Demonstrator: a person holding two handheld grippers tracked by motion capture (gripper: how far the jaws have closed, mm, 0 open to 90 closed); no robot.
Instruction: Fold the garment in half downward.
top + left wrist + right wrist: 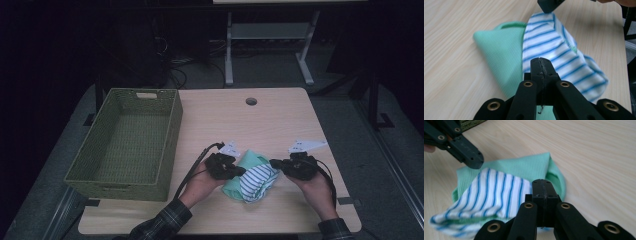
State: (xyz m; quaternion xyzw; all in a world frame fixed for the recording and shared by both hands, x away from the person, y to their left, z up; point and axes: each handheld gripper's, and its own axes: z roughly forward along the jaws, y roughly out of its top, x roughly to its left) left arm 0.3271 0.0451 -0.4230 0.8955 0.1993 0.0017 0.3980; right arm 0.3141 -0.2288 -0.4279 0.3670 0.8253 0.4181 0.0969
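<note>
A mint-green cloth with a white, blue-striped side (pixel 254 176) lies folded on the wooden table (pixel 250 125), near its front edge, between my two hands. My left gripper (pixel 241 171) comes in from the left with its jaws shut, its tip on the cloth's left edge (pixel 509 55). My right gripper (pixel 273 163) reaches in from the right, jaws pressed together at the striped flap's edge (pixel 499 192). In the right gripper view the left gripper's tip (pixel 475 161) meets the striped corner. The striped flap looks pulled up between the two tips.
A green woven basket (pixel 172 130) with nothing in it stands at the table's left. A cable hole (pixel 251 101) sits near the far edge. White tags (pixel 306 145) stick up from the grippers. A desk frame (pixel 270 40) stands beyond the table.
</note>
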